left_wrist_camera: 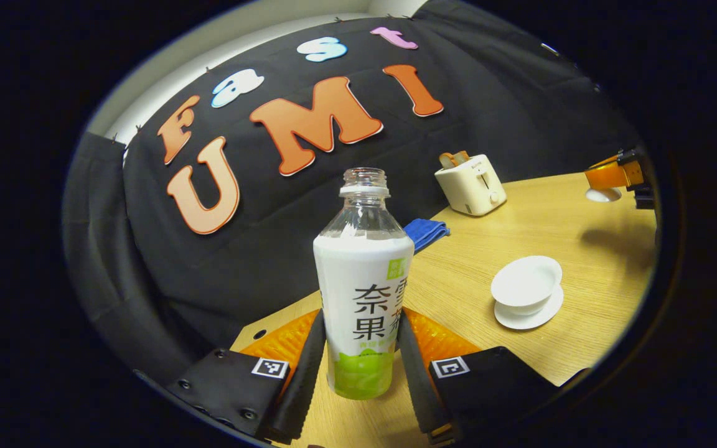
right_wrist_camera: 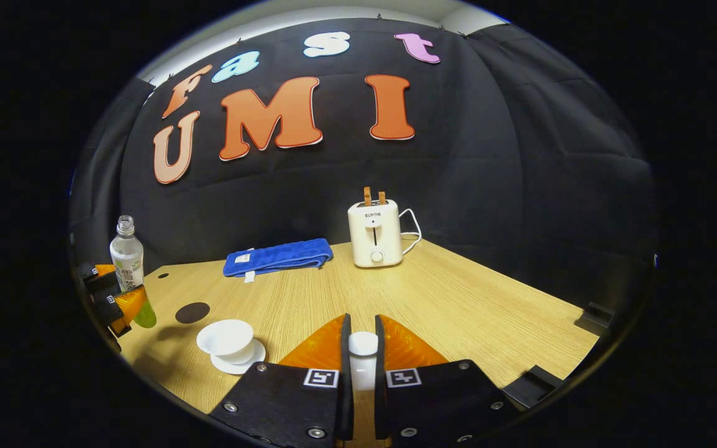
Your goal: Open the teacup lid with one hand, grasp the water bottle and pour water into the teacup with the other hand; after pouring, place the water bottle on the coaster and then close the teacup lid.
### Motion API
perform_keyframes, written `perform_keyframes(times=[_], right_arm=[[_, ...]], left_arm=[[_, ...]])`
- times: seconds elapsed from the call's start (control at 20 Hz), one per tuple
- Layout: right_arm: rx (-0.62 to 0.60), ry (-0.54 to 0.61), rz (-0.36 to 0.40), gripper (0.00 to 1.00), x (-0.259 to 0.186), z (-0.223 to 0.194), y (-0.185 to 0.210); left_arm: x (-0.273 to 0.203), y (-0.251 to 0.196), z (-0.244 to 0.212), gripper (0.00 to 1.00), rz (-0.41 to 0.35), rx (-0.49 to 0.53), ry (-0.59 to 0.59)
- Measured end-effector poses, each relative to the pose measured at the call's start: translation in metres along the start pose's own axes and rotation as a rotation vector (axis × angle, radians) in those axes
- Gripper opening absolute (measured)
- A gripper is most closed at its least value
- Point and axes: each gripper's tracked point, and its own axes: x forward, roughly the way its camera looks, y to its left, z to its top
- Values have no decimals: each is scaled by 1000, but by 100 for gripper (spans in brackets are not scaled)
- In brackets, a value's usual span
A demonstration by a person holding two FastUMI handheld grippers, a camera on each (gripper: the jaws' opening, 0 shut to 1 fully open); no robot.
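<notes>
With lid (right_wrist_camera: 363,344) pinched right and bottle (left_wrist_camera: 361,292) clamped left, I judged slow tilting over the teacup (left_wrist_camera: 526,283) best.

Right gripper (right_wrist_camera: 363,348): fingers closed on the white teacup lid (right_wrist_camera: 363,344), held above the counter (right_wrist_camera: 458,305).
Teacup (right_wrist_camera: 226,340): white, uncovered, on its saucer (right_wrist_camera: 240,363), front left.
Coaster (right_wrist_camera: 192,312): dark, round, flat on the counter just behind the teacup.
Left gripper (right_wrist_camera: 123,298): far left, clasping the uncapped water bottle (right_wrist_camera: 127,255), upright.
Blue towel (right_wrist_camera: 277,256): folded, by the back wall.
Toaster (right_wrist_camera: 374,233): cream, two slices standing in it, right of the towel.
</notes>
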Motion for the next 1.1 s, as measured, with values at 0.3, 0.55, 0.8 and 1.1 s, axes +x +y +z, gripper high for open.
perform_keyframes(times=[0.3, 0.55, 0.8, 1.1], right_arm=[[10, 17, -4, 13, 2, -4, -4], [14, 21, -1, 13, 1, -7, -6], [25, 27, -10, 13, 0, -8, -14], [43, 33, -16, 13, 0, -11, -18]], left_arm=[[6, -12, -9, 67, -54, 316, 23], [15, -26, -14, 69, -100, 492, 37], [22, -33, -10, 70, -148, 677, 51], [29, -39, -12, 67, -194, 862, 64]])
